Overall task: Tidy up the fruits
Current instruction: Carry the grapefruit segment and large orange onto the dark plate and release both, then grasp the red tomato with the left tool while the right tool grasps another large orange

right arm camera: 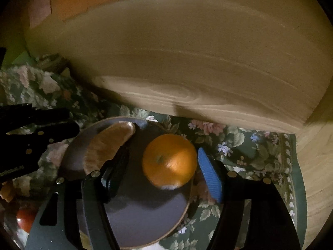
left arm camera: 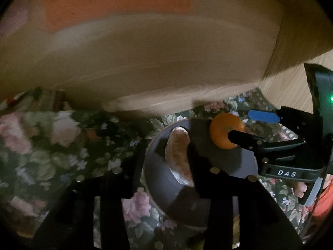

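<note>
Right gripper (right arm camera: 161, 167) fingers spread around orange (right arm camera: 169, 161), not pinching; orange may roll off plate (right arm camera: 145, 225). Left gripper (left arm camera: 160, 179) fingers spread, empty.

Your left gripper (left arm camera: 166, 162): fingers lost in dark, can't tell pad gap; its right finger covers part of the peeled wedge (left arm camera: 179, 158) and plate (left arm camera: 158, 179). To its left the floral cloth (left arm camera: 62, 137) is smeared by blur. Far right, hand (left arm camera: 300, 189) mostly cut by frame edge.

Right wrist view: right gripper (right arm camera: 166, 173) straddles the orange (right arm camera: 169, 161); its left finger hides the plate (right arm camera: 145, 218) beneath, and you can't tell if the pads touch the fruit. Bottom-left of that claw, a red round thing (right arm camera: 26, 218) is too blurred to ID.
</note>
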Demonstrator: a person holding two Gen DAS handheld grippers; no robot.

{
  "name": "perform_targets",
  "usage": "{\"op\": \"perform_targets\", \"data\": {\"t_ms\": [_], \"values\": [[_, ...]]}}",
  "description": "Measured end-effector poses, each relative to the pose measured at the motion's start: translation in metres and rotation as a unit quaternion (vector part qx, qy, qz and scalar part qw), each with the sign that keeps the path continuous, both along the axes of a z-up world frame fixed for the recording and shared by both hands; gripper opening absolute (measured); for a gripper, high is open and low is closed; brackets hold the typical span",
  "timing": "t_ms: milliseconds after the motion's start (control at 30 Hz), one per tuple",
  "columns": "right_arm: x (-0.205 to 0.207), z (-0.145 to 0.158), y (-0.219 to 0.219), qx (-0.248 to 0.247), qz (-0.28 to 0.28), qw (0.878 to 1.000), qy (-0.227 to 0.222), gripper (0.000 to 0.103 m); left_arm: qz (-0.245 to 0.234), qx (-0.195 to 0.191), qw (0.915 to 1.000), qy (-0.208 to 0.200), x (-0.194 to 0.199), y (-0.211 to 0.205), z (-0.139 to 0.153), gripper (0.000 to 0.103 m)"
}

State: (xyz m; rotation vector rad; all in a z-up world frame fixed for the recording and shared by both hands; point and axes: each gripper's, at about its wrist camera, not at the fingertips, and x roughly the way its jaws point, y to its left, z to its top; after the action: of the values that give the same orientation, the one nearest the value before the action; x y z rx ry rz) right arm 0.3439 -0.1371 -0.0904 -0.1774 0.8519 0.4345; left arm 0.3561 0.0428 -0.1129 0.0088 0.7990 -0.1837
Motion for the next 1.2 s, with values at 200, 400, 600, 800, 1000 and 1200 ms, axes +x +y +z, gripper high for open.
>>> {"op": "perform_targets", "data": {"t_ms": [200, 400, 600, 800, 1000, 1200], "values": [[-0.032, 0.024, -0.001, 0.018, 0.006, 1.000, -0.024, 0.065, 0.014, -0.002, 0.9994, -0.032, -0.041, 0.006, 0.021, 0.050], [-0.067, 0.034, 0.002, 0.036, 0.008, 0.998, -0.054, 0.067, 0.026, -0.003, 0.9981, -0.056, -0.085, 0.009, 0.032, 0.056], [-0.106, 0.033, 0.000, 0.040, 0.003, 0.997, -0.072, 0.071, 0.029, -0.013, 0.9983, -0.049, -0.123, 0.013, 0.024, 0.057], [-0.139, 0.018, -0.005, 0.051, 0.000, 0.997, -0.061, 0.071, 0.033, -0.014, 0.9991, -0.023, -0.149, 0.014, 0.003, 0.057], [-0.162, 0.000, -0.003, 0.057, 0.006, 0.998, -0.040, 0.071, 0.039, -0.014, 0.9991, -0.006, -0.175, 0.014, -0.017, 0.057], [-0.176, -0.020, -0.002, 0.063, 0.009, 0.998, -0.019, 0.071, 0.038, -0.014, 0.9992, 0.000, -0.195, 0.008, -0.032, 0.057]]}}
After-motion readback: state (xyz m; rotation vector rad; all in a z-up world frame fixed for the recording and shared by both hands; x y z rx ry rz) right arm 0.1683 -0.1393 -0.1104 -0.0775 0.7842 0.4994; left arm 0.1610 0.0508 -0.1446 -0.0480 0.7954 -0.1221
